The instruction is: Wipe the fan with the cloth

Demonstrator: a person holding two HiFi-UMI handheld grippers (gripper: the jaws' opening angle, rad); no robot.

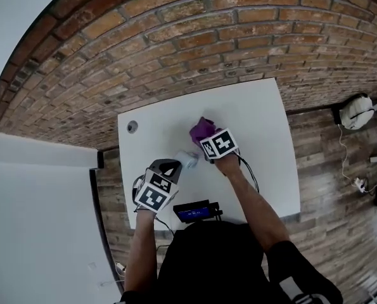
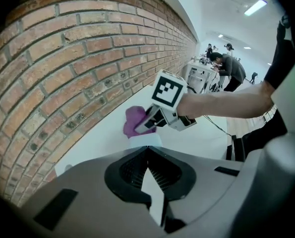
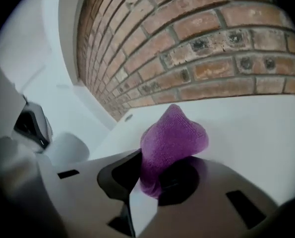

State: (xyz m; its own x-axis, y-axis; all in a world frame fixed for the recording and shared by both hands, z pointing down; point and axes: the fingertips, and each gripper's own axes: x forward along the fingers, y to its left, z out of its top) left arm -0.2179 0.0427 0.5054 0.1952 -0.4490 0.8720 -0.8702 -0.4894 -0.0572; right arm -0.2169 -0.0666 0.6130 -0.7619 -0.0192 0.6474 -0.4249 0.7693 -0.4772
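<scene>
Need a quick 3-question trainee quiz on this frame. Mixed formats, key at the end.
1. Multiple choice: the right gripper is clamped on: A) purple cloth B) black cable C) nothing.
2. True or false: the purple cloth lies spread flat on the white table, clear of both grippers.
3. Fill in: the wall behind the table is made of ____.
Key: 1 A; 2 false; 3 brick.

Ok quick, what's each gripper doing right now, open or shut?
Left gripper: jaws shut; the small white fan sits at its tips, grip cannot be told.
Right gripper: jaws shut on the purple cloth.
</scene>
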